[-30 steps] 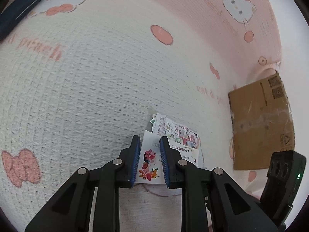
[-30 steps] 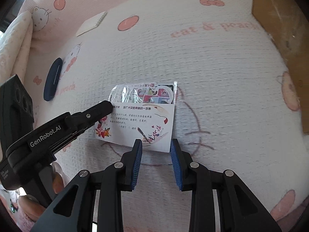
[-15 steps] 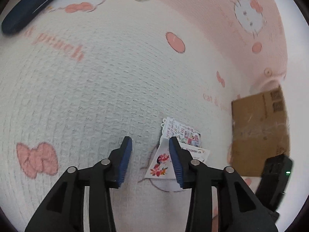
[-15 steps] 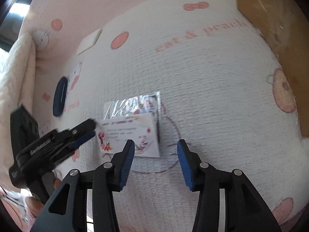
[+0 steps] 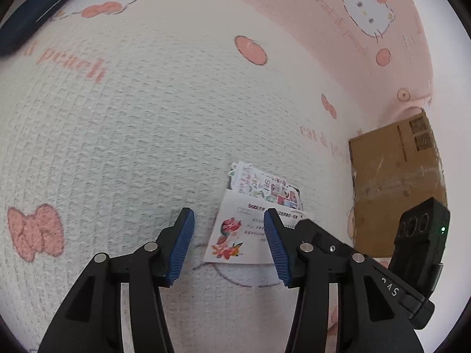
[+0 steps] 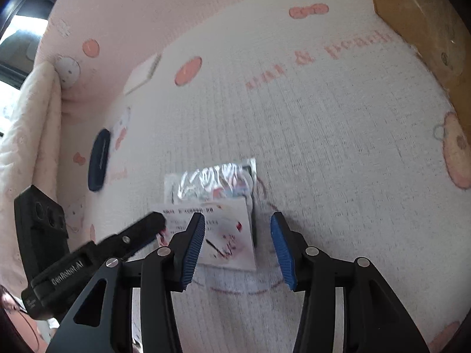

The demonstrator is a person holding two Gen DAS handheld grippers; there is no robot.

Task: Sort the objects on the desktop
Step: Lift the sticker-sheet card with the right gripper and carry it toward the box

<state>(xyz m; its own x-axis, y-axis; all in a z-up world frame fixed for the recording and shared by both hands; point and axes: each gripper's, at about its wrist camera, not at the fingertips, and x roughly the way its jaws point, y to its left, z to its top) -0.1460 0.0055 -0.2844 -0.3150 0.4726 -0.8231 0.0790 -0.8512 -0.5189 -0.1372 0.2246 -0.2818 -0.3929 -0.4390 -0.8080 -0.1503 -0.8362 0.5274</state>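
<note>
A white card printed with flowers (image 5: 238, 235) lies flat on the mat, overlapping a clear-wrapped pack of stickers (image 5: 262, 185). My left gripper (image 5: 228, 235) hovers over the card's left end with its jaws opening; the blue pads touch nothing. In the right wrist view the same card (image 6: 226, 235) and sticker pack (image 6: 217, 182) lie just beyond my right gripper (image 6: 237, 226), which is open around the card's right part without pressing it. One finger of the left gripper (image 6: 147, 226) reaches in at the card's left corner.
A cardboard box (image 5: 394, 188) stands to the right of the card, also top right as the cardboard box (image 6: 418, 14). A dark blue case (image 6: 98, 161) and a white notepad (image 6: 141, 73) lie farther back. The right gripper's camera housing (image 5: 421, 235) is close beside my left one.
The left jaws, nearly shut over the card's corner a second ago, have spread wide. The right jaws have widened too, and the right gripper has come closer to the card.
</note>
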